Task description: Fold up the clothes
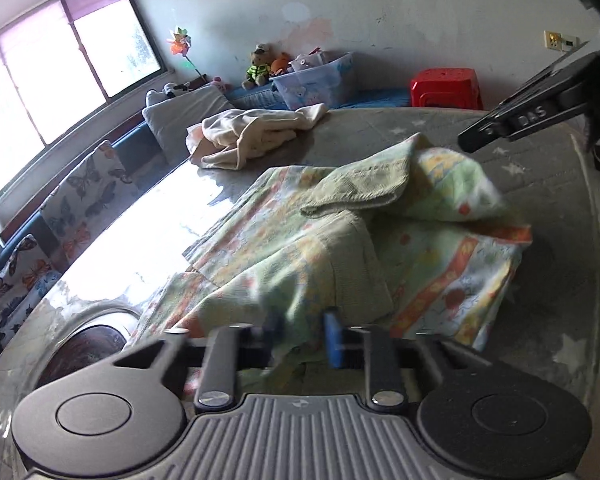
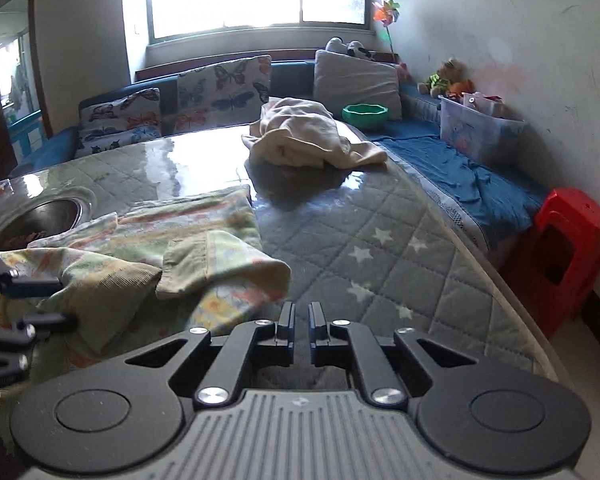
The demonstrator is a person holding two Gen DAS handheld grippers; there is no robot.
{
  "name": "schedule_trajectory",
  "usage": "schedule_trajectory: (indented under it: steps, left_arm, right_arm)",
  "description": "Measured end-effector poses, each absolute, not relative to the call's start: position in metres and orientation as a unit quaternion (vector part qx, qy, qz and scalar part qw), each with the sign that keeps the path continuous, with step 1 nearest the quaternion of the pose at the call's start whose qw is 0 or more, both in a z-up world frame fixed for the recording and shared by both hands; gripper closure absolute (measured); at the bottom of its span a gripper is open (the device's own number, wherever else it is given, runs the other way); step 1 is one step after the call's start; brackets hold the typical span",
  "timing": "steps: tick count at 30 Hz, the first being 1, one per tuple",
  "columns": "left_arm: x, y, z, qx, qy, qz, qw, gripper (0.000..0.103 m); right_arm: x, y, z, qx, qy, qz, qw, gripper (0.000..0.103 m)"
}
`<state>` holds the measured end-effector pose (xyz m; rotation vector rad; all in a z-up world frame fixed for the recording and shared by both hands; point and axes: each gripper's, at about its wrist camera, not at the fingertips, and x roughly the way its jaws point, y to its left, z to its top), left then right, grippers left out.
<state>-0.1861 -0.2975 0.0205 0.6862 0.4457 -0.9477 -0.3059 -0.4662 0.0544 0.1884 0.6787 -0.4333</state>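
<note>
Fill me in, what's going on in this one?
Clothes folding on a quilted table. The left gripper has its jaws closed on the near edge of a green patterned garment, which lies partly folded over itself. The right gripper is shut, holding nothing, beside that garment. A cream garment lies crumpled farther back.

The left gripper (image 1: 300, 334) pinches cloth between its narrowed jaws, while the right gripper (image 2: 300, 320) is nearly closed and empty.

We see a glass-topped bench (image 2: 380, 216) over star-quilted cloth; a patterned garment (image 2: 204, 232) lies near, a cream garment (image 2: 300, 136) far.
</note>
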Motion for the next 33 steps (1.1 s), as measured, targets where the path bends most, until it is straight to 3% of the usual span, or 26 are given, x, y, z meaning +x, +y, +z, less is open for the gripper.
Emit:
schedule_trajectory:
  steps: [6, 21, 33]
  left_arm:
    - [-0.179, -0.271, 0.045, 0.249, 0.214, -0.446, 0.833, 0.099]
    - [-0.143, -0.149, 0.093, 0.042, 0.254, -0.276, 0.926, 0.1]
    - [-0.135, -0.041, 0.081, -0.023, 0.276, -0.129, 0.952, 0.1]
  right_arm:
    - [-0.303, -0.453, 0.066, 0.082, 0.307, -0.195, 0.928, 0.092]
    - [-0.254, -0.393, 0.05, 0.043, 0.329, -0.093, 0.939, 0.064]
    - [-0.252, -0.355, 0.025, 0.032, 0.383, -0.036, 0.923, 0.05]
